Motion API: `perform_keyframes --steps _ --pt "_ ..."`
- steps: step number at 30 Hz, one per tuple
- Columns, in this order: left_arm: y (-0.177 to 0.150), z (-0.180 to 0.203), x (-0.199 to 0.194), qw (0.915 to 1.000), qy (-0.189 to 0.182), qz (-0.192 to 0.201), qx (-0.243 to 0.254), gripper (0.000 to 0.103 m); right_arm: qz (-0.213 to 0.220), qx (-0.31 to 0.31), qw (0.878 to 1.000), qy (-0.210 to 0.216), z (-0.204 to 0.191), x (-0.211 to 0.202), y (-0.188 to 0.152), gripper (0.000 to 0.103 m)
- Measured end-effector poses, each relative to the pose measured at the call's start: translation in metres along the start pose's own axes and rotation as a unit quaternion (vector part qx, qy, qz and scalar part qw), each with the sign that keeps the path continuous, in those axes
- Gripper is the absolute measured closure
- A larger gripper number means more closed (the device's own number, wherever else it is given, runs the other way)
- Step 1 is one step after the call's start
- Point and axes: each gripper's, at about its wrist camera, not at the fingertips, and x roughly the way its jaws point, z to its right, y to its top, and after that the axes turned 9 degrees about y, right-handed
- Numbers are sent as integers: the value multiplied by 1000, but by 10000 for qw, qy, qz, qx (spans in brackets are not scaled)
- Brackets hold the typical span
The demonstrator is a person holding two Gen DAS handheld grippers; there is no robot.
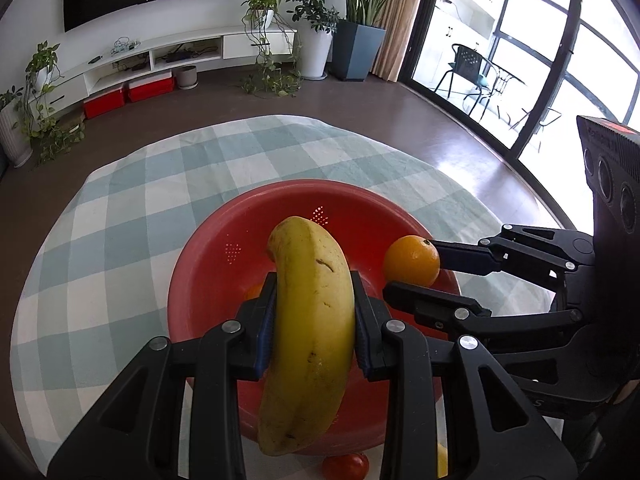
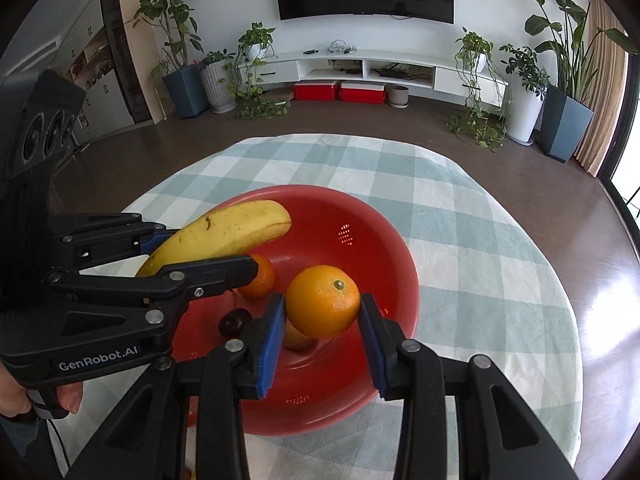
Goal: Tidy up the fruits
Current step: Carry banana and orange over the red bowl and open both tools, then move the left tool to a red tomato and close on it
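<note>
my left gripper (image 1: 314, 320) squeezes a long yellow banana (image 1: 308, 332) tight between its blue pads. it hangs just above the big round red plastic bowl with little holes (image 1: 208, 280). my right gripper (image 2: 322, 332) sits around a round orange fruit (image 2: 323, 301) over the same bowl. the left pad touches the orange. the right pad is very close, but i cannot tell if it is touching or letting go.

the bowl sits on the table with the blue and white check cloth (image 2: 460, 240). some fruit is already inside: another small orange (image 2: 262, 278), a dark red cherry (image 2: 234, 322) and a yellowish fruit (image 2: 296, 338) mostly hidden under the orange i hold.

i think the job is more than half done. the banana and the orange are not in yet. a small red tomato (image 1: 346, 466) waits on the cloth by the bowl's near edge, so that one is left too.
</note>
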Motion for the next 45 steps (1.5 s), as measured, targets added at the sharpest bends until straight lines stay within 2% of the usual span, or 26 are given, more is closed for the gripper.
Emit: perform_keyframes --steps 6,16,18,19,25,28,30,34,38,40,45 --pt "-6 1 13 10000 -47 -33 41 73 -182 -85 9996 -193 6 14 -6 63" --pt "-10 8 9 9998 -161 32 125 72 -238 -292 9988 -312 -2 18 -9 62" --pt "-11 8 6 9997 -186 89 97 62 -243 -347 9985 -338 -4 18 -10 58" --pt "-12 9 3 9997 -190 118 90 51 -227 -363 9985 -354 -5 17 -10 54" --pt "-16 6 -19 9993 -212 291 -27 49 -199 -438 9980 -416 -11 9 -15 53" --pt "-23 0 -40 9988 -194 429 -136 39 -136 -451 9978 -464 -14 -2 -18 48" --pt "-32 -4 -57 9984 -191 496 -206 34 -69 -485 9974 -525 -17 -12 -22 43" --pt "-59 -10 -96 9974 -78 644 -316 17 95 -439 9973 -585 -22 -36 -35 36" --pt "-96 -13 -132 9959 -15 755 -494 7 430 -113 9977 -521 -23 -70 -57 26" --pt "-117 -11 -144 9961 34 723 -509 6 568 84 9975 -423 -24 -86 -71 21" --pt "-170 -8 -159 9959 125 517 -726 5 726 427 9963 -182 -35 -114 -110 20"
